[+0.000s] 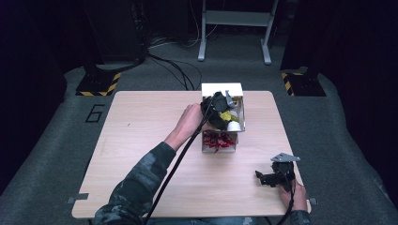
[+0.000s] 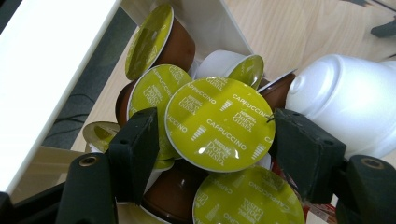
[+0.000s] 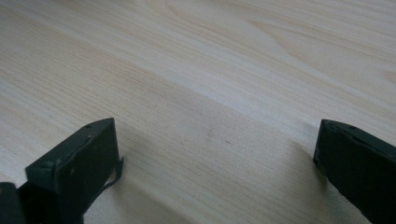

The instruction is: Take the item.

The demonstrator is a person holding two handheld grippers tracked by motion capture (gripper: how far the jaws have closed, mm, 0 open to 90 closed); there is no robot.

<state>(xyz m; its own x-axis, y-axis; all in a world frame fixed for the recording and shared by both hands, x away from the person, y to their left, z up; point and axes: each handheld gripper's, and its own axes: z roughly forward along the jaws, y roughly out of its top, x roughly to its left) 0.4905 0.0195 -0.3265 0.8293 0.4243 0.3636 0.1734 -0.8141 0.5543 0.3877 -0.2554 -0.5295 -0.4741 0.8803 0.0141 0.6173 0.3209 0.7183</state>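
Where tool [image 2: 212,140] gapes: capsule [image 2: 218,123] between.

Left gripper [image 2: 212,140] straddles a green-lidded capsule [image 2: 219,123] in the box [image 2: 56,60].

- We read "CAPPUCCINO" and "NESCAFÉ Dolce Gusto" printed repeatedly across the green foil lid [image 2: 218,125] of a coffee capsule, likewise on neighbouring lids [image 2: 152,91].
- We see "6" [image 1: 95,113] marked on the grey floor.
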